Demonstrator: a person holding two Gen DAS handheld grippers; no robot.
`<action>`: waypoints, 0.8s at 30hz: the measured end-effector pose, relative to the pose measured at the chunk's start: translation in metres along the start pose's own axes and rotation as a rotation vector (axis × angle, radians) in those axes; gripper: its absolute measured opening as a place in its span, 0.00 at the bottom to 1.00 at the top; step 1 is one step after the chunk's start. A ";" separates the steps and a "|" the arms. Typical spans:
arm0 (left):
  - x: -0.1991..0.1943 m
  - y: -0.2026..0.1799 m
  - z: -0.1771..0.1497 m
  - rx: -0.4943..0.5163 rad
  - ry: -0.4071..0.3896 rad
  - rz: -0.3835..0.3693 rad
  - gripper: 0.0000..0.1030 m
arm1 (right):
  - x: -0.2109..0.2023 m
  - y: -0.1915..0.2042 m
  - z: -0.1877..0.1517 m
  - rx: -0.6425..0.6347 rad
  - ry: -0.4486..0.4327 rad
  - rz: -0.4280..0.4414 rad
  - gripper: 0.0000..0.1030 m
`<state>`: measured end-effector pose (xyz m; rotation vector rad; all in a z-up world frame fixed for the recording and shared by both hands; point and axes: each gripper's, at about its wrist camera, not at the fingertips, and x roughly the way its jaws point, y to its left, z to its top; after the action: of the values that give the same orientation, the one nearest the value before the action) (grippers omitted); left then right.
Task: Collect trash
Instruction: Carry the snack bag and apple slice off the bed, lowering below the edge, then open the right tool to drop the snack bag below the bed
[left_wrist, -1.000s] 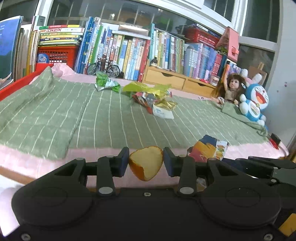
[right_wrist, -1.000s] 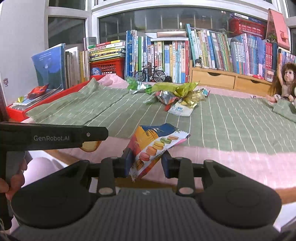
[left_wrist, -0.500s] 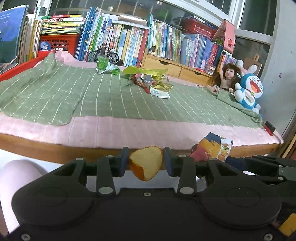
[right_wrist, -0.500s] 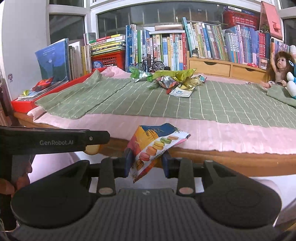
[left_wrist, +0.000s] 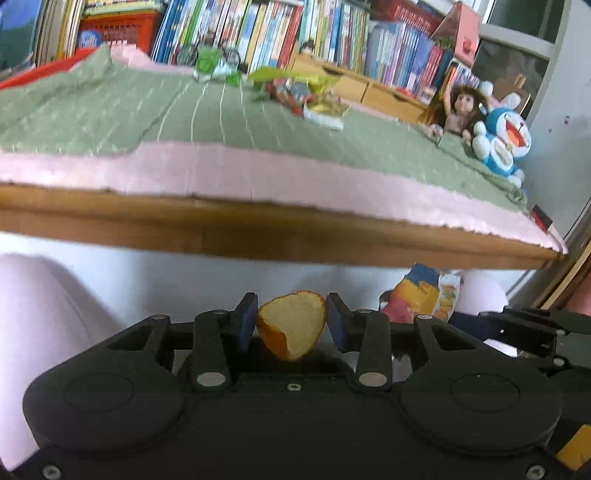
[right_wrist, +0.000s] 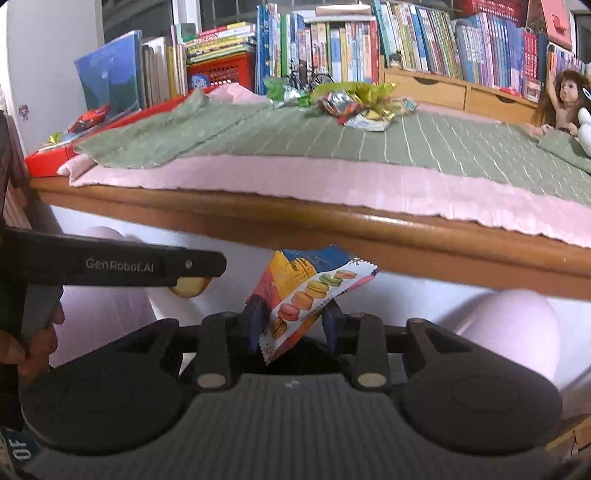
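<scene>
My left gripper (left_wrist: 291, 322) is shut on a piece of orange peel (left_wrist: 291, 325), held below the wooden edge of the table (left_wrist: 280, 229). My right gripper (right_wrist: 293, 322) is shut on a macaron snack wrapper (right_wrist: 310, 291), also lower than the table edge (right_wrist: 332, 221). The wrapper (left_wrist: 424, 295) shows to the right in the left wrist view. The left gripper (right_wrist: 192, 264) with the peel (right_wrist: 188, 286) shows at the left in the right wrist view. A heap of crumpled wrappers (left_wrist: 306, 94) (right_wrist: 354, 101) and a green wrapper (left_wrist: 210, 62) lie far back on the green cloth.
A pink mat (left_wrist: 258, 173) under a green striped cloth (left_wrist: 221, 114) covers the table. Books (right_wrist: 332, 40) line the back, with a red basket (right_wrist: 221, 70), wooden drawers (right_wrist: 461, 88), a doll (left_wrist: 458, 107) and a blue plush toy (left_wrist: 502, 140) at the right. A hand (right_wrist: 22, 343) grips the left handle.
Both grippers have dropped from above the tabletop to below its front edge and drawn back from it, each still holding its piece of trash.
</scene>
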<state>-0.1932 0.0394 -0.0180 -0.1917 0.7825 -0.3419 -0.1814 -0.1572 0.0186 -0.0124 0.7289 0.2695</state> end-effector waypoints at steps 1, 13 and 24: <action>0.002 0.000 -0.002 -0.002 0.011 0.002 0.37 | 0.001 -0.001 -0.001 0.002 0.003 -0.003 0.37; 0.014 0.010 0.001 -0.056 0.042 0.029 0.37 | 0.026 -0.001 -0.009 0.006 0.074 0.028 0.37; 0.024 0.008 0.008 -0.058 0.051 0.030 0.37 | 0.037 -0.003 -0.004 -0.022 0.104 -0.031 1.00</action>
<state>-0.1699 0.0379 -0.0308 -0.2257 0.8457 -0.2969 -0.1563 -0.1514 -0.0091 -0.0592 0.8283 0.2488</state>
